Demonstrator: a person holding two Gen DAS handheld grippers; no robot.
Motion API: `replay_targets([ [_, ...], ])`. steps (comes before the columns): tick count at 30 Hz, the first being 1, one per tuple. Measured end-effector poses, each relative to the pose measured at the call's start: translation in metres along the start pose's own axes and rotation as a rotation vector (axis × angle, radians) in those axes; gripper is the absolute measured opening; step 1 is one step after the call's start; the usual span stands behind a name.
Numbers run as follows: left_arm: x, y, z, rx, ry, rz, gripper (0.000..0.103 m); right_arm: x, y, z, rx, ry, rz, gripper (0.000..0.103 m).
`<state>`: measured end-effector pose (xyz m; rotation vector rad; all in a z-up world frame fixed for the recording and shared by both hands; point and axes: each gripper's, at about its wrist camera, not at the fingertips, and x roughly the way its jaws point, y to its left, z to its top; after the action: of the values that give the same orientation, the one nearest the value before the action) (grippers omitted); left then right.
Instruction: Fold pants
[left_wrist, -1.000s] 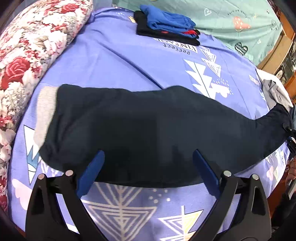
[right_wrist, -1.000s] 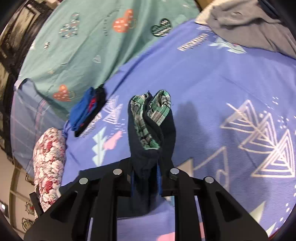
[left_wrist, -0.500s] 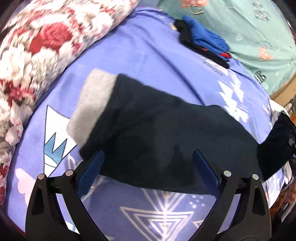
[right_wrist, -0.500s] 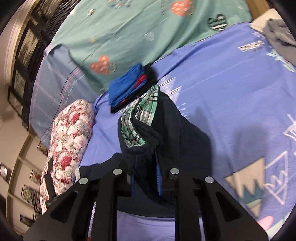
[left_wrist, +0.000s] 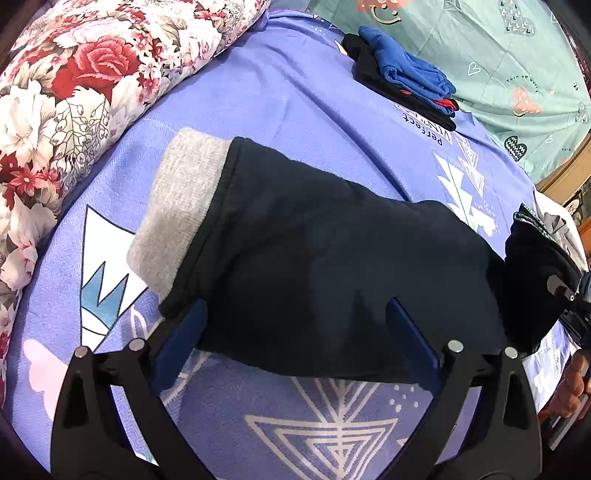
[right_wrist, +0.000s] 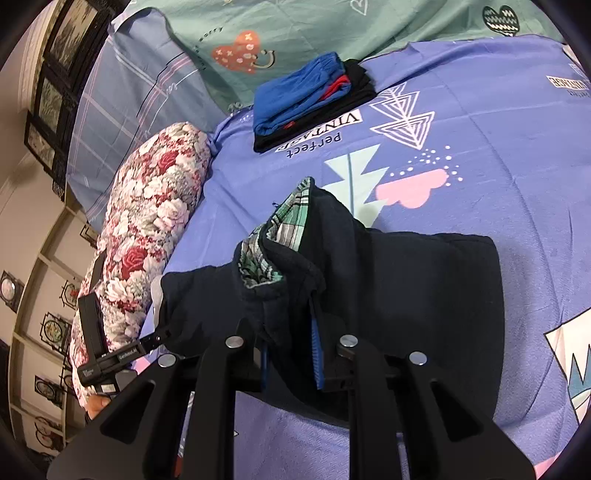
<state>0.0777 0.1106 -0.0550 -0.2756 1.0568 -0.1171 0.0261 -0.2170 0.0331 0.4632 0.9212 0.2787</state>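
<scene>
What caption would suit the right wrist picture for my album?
Right gripper clamps the plaid-lined end of dark pants above a purple bedsheet, folded clothes stacked beyond.

1. Left wrist view looked steeply down, close over the dark pants (left_wrist: 332, 266) on the bed (left_wrist: 295, 92).
2. Right wrist view faced the floral pillow (right_wrist: 155, 206), close above the same pants (right_wrist: 424, 295).
3. Both views shared the pants, the pillow (left_wrist: 92, 74) and the folded clothes stack (left_wrist: 402, 81).
</scene>
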Motion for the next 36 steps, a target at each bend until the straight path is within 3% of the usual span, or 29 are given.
replay_targets([
  [6,0.002,-0.004,0.0,0.023,0.009,0.021,0.098,0.006,0.01,-0.004,-0.05,0.01,-0.013,0.018],
  [23,0.005,-0.005,0.003,0.019,0.02,0.034,0.099,0.064,0.026,-0.025,-0.16,0.155,-0.087,0.018],
  [26,0.005,-0.004,0.004,0.02,0.022,0.036,0.099,0.072,0.028,-0.029,-0.185,0.188,-0.1,0.022],
  [29,0.005,-0.005,0.004,0.022,0.024,0.043,0.099,0.079,0.032,-0.032,-0.208,0.224,-0.094,0.033],
  [33,0.005,-0.008,0.004,0.043,0.028,0.057,0.099,0.074,0.036,-0.035,-0.217,0.277,0.004,0.055],
  [36,0.003,-0.007,0.005,0.041,0.025,0.057,0.099,0.062,0.039,-0.032,-0.215,0.291,0.084,0.057],
])
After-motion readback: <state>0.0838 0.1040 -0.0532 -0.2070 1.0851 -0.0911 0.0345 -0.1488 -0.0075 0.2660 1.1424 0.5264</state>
